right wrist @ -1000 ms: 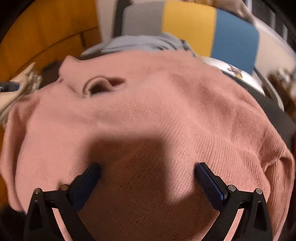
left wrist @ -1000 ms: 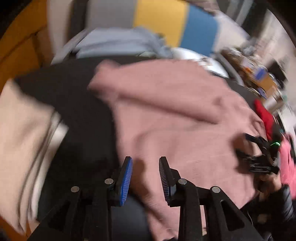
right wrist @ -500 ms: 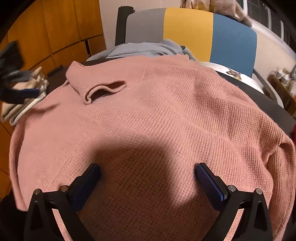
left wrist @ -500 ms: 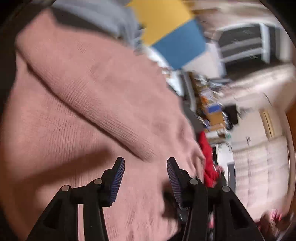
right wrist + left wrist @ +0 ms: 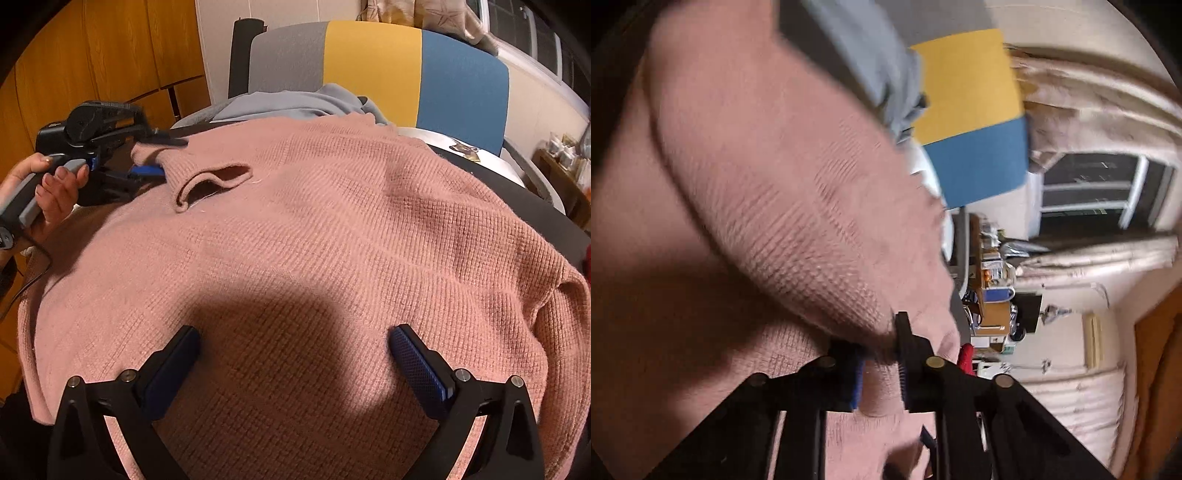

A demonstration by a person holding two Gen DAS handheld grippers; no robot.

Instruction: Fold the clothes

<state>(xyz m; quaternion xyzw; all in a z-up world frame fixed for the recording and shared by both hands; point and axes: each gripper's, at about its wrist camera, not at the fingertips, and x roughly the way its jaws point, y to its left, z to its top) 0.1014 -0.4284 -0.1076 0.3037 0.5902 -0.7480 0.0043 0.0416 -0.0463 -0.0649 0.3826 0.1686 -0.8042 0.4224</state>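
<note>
Wooden cupboards back a dark worktop where a pink sweater lies spread. Left claw is closing on its sleeve cuff, presumably to fold it inward; right claw hovers over the hem, jaws wide apart.

A: The sweater is dusty pink, a fine waffle knit all over

B: And at twelve o'clock?

A: A chair back in three bands: grey, yellow, blue. A pale grey-blue garment lies under it

B: The tools?

A: The right gripper is black with blue cross-hatched pads. At ten o'clock the left gripper is black with blue pads and a grey handle. Orange-brown wood panels are behind it
</note>
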